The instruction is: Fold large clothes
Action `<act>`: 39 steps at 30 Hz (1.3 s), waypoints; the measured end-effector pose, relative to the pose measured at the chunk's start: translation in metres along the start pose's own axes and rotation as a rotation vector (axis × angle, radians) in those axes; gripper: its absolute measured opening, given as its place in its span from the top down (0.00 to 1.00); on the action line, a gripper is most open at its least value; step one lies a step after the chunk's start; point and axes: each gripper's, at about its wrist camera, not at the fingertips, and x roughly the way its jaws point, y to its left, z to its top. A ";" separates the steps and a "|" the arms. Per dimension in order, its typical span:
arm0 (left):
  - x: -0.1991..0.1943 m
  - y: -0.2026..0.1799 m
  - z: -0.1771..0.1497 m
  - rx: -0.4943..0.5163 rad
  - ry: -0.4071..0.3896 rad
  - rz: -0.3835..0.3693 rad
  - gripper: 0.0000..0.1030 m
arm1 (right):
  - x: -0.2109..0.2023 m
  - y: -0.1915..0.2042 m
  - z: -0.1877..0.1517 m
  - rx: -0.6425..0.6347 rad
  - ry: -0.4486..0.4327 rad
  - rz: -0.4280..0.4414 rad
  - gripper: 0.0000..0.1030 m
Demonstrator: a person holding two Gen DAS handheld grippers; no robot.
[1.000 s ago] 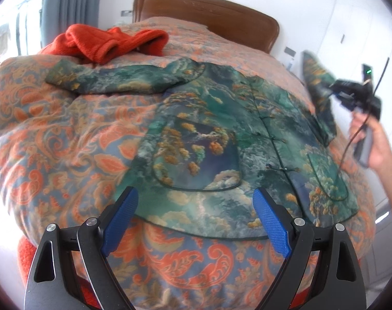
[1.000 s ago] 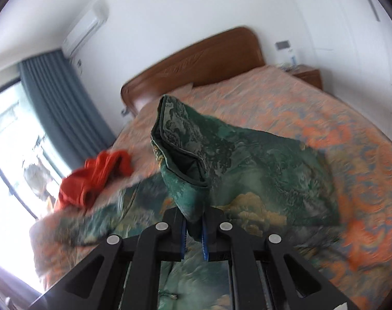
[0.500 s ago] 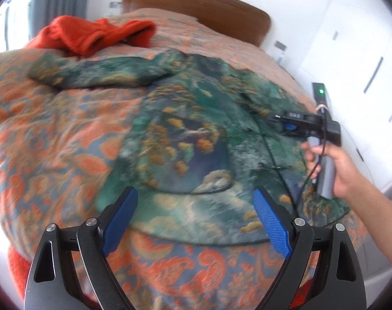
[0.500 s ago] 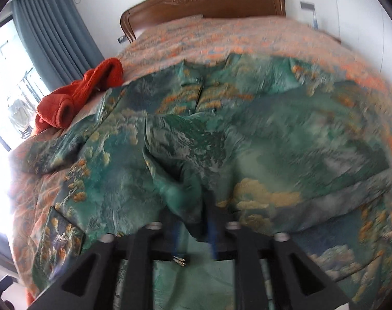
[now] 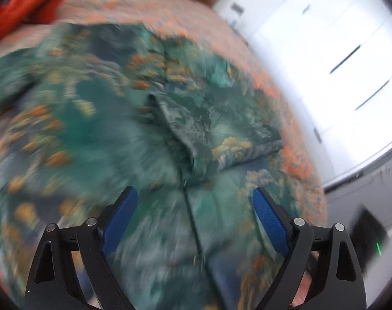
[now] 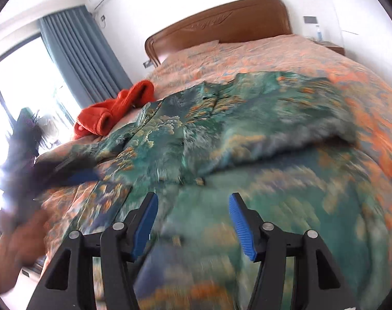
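A green patterned jacket (image 5: 97, 118) lies spread on the bed; it also shows in the right wrist view (image 6: 247, 134). Its right sleeve (image 5: 221, 126) lies folded across the jacket's front, also seen in the right wrist view (image 6: 286, 129). My left gripper (image 5: 193, 214) is open and empty, close above the jacket's button line. My right gripper (image 6: 193, 222) is open and empty, just above the jacket's lower front. The left gripper appears blurred at the left edge of the right wrist view (image 6: 53, 175). Both views are motion-blurred.
An orange paisley bedspread (image 6: 286, 56) covers the bed. An orange-red garment (image 6: 113, 111) lies at the bed's far left; it also shows in the left wrist view (image 5: 22, 7). A wooden headboard (image 6: 221, 25) stands at the back. White wardrobe doors (image 5: 338, 64) stand on the right, blue curtains (image 6: 77, 59) on the left.
My right gripper brought the sleeve down across the jacket's front, opened and let it go. My left gripper moved right and closer over the jacket, still open.
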 end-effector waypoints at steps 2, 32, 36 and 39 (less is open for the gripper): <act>0.033 -0.006 0.014 -0.002 0.057 0.044 0.18 | -0.022 -0.006 -0.014 0.018 -0.013 -0.010 0.43; 0.065 0.049 0.053 -0.036 -0.107 0.323 0.82 | -0.021 -0.094 0.075 -0.021 -0.018 -0.260 0.43; 0.065 0.044 0.051 -0.029 -0.105 0.314 0.73 | 0.043 -0.112 0.131 -0.049 -0.008 -0.304 0.43; 0.072 0.042 0.057 -0.012 -0.092 0.319 0.70 | 0.091 -0.111 0.156 -0.169 0.000 -0.342 0.43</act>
